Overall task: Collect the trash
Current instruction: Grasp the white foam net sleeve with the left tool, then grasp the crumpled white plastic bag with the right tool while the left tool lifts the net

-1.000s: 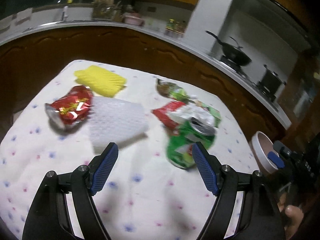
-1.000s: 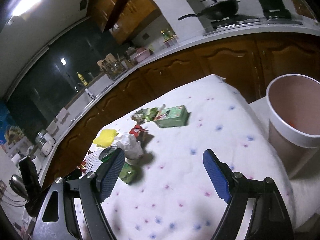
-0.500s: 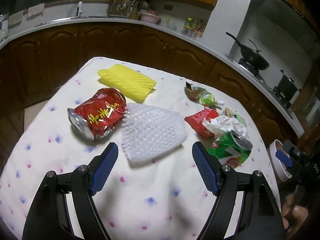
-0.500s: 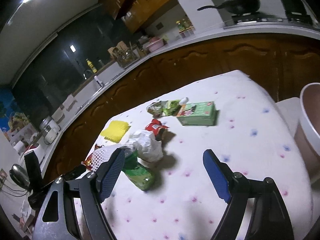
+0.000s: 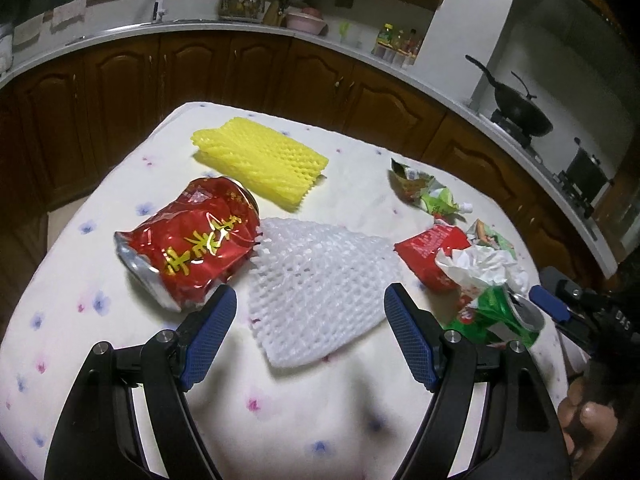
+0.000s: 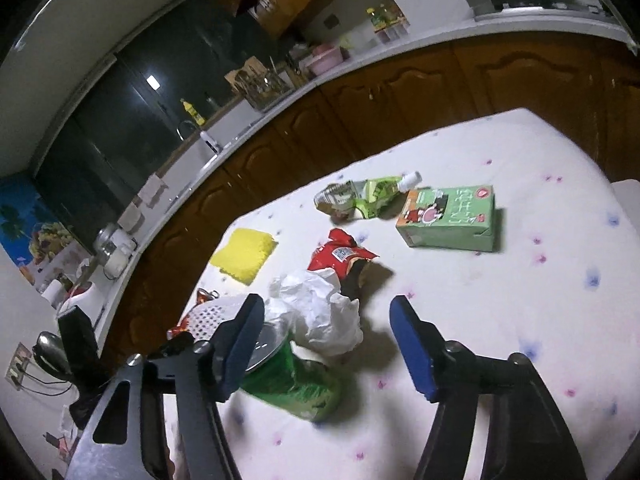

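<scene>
Trash lies on a white flowered tablecloth (image 5: 280, 412). My left gripper (image 5: 310, 328) is open, its fingers straddling a white foam net (image 5: 320, 280). A crushed red can (image 5: 192, 240) lies left of the net, a yellow foam net (image 5: 260, 158) behind. My right gripper (image 6: 326, 344) is open just above crumpled white paper (image 6: 320, 312) and a crushed green can (image 6: 296, 380). A red wrapper (image 6: 340, 256), a green pouch (image 6: 364, 196) and a green carton (image 6: 452, 216) lie beyond.
Dark wooden cabinets (image 5: 240, 68) with a pale counter curve around the table's far side. A black wok (image 5: 520, 112) sits on the stove at right. The right gripper also shows at the right edge of the left wrist view (image 5: 560, 312).
My left gripper has swung left and closer, from the green can to the white foam net. My right gripper has moved in toward the crumpled paper and green can; the bin has left its view.
</scene>
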{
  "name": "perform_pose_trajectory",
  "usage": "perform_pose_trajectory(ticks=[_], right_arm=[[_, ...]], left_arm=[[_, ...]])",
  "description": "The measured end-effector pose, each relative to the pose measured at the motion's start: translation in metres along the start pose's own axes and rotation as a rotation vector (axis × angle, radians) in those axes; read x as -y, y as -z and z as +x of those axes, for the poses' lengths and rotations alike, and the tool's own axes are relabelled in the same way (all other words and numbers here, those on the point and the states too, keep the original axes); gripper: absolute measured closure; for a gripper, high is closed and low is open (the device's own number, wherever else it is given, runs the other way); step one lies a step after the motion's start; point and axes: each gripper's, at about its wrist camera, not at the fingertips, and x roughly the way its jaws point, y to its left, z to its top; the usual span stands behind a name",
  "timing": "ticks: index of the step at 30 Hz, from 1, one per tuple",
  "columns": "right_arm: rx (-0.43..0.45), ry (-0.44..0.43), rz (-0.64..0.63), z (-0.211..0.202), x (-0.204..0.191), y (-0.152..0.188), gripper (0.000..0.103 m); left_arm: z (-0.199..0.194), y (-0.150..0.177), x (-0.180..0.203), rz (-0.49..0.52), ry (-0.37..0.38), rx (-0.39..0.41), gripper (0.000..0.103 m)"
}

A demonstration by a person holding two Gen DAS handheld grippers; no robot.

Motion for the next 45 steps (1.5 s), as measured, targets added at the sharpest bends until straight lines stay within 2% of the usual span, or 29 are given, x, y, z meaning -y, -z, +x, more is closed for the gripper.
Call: perform_pose_trajectory(ticks=[4, 5, 6, 7, 8, 9, 11, 19, 27, 45], right_arm=[[-0.035, 0.006, 0.014, 0.018, 0.006, 0.004, 0.050], [-0.043, 0.005, 0.016, 0.021, 0.007, 0.005, 0.055], [-0.051, 0.004, 0.017, 0.023, 0.008, 0.006, 0.059], [-0.053, 0.000, 0.018, 0.024, 0.009, 0.007, 0.066], [-0.050, 0.001, 0.012, 0.024, 0.008, 0.008, 0.078], [-0.047, 0.006, 0.004, 0.024, 0.008, 0.008, 0.082], [-0.037, 0.008, -0.015, 0.020, 0.005, 0.008, 0.087], [0.046, 0.053, -0.036, -0.006, 0.004, 0.008, 0.089], [0.125, 0.104, -0.049, -0.038, 0.005, 0.016, 0.089], [0.217, 0.154, -0.030, -0.105, 0.021, 0.026, 0.089]], left_arm=[[0.010, 0.000, 0.007, 0.036, -0.021, -0.010, 0.026], [0.012, -0.001, 0.008, 0.042, -0.022, -0.012, 0.033], [0.016, 0.000, 0.009, 0.048, -0.017, -0.022, 0.046], [0.018, 0.000, 0.011, 0.054, -0.006, -0.035, 0.055], [0.021, 0.000, 0.012, 0.061, 0.004, -0.047, 0.073], [0.023, 0.001, 0.013, 0.068, 0.012, -0.055, 0.088], [0.023, 0.002, 0.017, 0.083, 0.027, -0.057, 0.095], [-0.013, -0.004, 0.034, 0.114, 0.046, 0.047, 0.097], [-0.047, -0.010, 0.059, 0.122, 0.122, 0.122, 0.097], [-0.074, 0.006, 0.123, 0.182, 0.271, 0.144, 0.097]])
